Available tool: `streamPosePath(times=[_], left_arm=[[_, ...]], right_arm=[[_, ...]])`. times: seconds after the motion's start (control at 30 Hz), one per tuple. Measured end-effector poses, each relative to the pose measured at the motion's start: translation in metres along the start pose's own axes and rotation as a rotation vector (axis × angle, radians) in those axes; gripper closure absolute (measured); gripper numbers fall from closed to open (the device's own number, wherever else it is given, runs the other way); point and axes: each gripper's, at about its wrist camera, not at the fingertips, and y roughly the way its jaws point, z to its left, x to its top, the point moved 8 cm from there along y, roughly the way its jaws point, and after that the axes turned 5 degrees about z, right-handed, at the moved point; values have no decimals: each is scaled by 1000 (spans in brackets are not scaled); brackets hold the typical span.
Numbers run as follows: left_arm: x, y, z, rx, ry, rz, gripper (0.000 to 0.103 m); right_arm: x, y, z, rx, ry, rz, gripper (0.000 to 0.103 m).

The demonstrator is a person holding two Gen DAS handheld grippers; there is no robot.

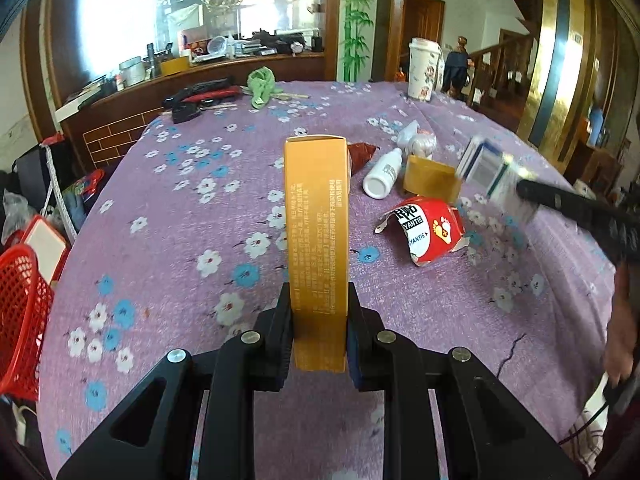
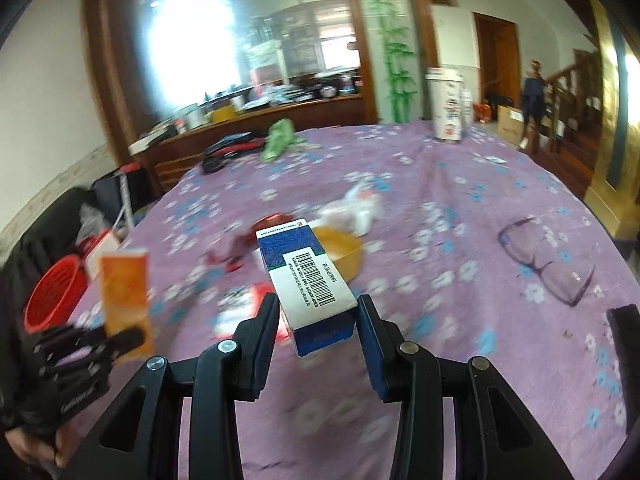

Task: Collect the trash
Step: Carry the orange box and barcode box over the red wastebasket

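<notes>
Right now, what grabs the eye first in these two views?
The tall orange carton clamped upright in the left gripper, dead centre of the left wrist view. Next, the blue-and-white barcoded box in the right gripper, whose fingers look spread at the tips, so the grip is unclear. Beyond lie a red torn wrapper and a white bottle on the purple floral tablecloth.

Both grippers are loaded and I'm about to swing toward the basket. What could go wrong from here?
The blue and white box sits skewed in the right gripper, gripped only at its near end, so it may twist loose. The orange box sticks far out of the left gripper and could clip the table. The red basket is beyond the table edge, so a short drop misses.
</notes>
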Motion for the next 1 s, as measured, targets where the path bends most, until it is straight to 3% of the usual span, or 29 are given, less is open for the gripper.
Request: streamPosePath(times=[0.2, 0.63, 1.0], left_arm=[[-7, -20, 8, -8, -20, -33, 82], [-21, -57, 30, 6, -58, -99, 82], [-18, -55, 34, 15, -69, -103, 82]], right_arm=[[-24, -4, 39, 22, -58, 37, 61], [-27, -27, 70, 33, -84, 19, 61], [-28, -21, 75, 34, -102, 31, 61]])
